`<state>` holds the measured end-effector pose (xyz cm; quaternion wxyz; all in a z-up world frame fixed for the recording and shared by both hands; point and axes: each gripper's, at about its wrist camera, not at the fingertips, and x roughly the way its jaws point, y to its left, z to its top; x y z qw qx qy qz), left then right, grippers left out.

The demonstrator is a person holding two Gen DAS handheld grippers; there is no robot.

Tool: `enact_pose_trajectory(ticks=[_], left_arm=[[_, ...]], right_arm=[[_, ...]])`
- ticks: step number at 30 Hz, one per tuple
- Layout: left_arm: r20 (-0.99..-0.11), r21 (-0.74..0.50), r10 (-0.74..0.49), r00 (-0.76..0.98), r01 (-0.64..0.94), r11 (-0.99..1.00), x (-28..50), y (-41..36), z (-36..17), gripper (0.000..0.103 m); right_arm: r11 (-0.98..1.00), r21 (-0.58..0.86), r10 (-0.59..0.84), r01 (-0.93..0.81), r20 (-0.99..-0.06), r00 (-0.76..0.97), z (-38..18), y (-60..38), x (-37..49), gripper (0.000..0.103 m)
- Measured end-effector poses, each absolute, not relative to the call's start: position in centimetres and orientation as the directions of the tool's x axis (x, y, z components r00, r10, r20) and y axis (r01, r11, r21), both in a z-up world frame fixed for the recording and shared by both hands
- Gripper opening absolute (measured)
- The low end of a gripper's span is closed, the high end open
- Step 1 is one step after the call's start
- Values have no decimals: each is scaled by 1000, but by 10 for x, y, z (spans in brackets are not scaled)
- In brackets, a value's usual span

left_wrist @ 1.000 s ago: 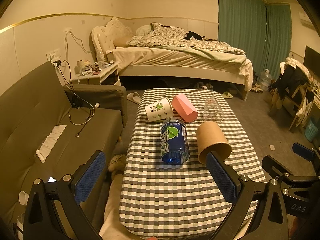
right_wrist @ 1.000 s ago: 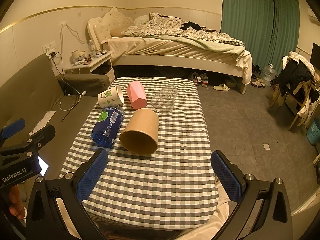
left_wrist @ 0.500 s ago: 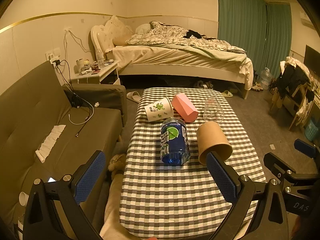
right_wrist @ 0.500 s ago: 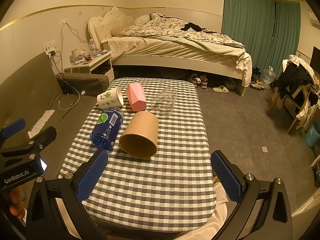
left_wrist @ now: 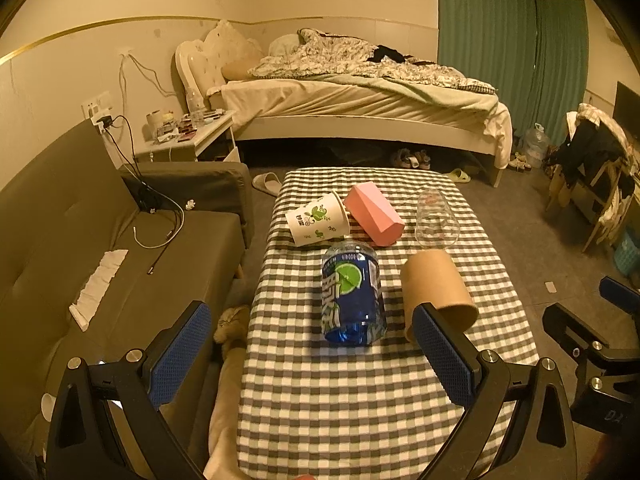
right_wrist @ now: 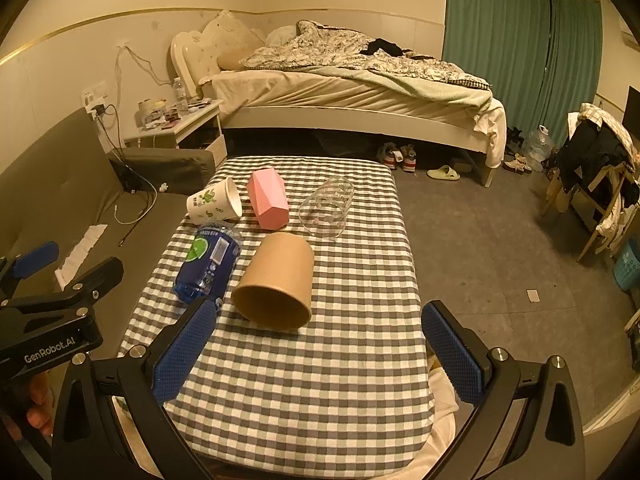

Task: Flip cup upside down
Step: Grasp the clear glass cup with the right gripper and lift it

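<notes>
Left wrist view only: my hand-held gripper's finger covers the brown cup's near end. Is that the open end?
Observer: Yes. In the right wrist view the brown cup lies on its side, with its open mouth facing the near table edge.
Operator: Right hand-held gripper state? I only see its edge.
Observer: The right hand-held gripper is open and empty, short of the cup.
Operator: Is the clear glass upright?
Observer: No, the clear glass lies on its side too.
</notes>
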<state>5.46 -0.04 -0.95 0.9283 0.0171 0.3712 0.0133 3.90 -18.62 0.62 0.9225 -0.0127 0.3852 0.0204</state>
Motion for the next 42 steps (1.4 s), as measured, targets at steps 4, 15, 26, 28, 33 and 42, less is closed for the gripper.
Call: enact_pose_trajectory(ticks=[4,15,26,28,33,42], left_arm=[[-700,55,49,713,-14,998,75,-2,-10,103],[-739,58,81,669,-56,997,152,11,-21,103],[-778,74,102,619,-71,995,222,25,-55,103],[-783,71,101,613,-74,995,231,27,-61,103],[-802,67,99,589,-75,995,248,31,-76,103],[-820,63,88,565,-64,996,258,32,-91,103]], right_arm=[[999,3,27,-37,-719,694,7,-189,57,103],[1000,5,23,-29,-745,667,4,-191,136,103],[998,24,-12,50,-783,622,-25,-203,237,103],[998,24,-19,63,-793,608,-33,-204,255,103],[995,32,-26,94,-828,560,-59,-205,290,103],[995,32,-18,98,-884,467,-107,-199,325,103]])
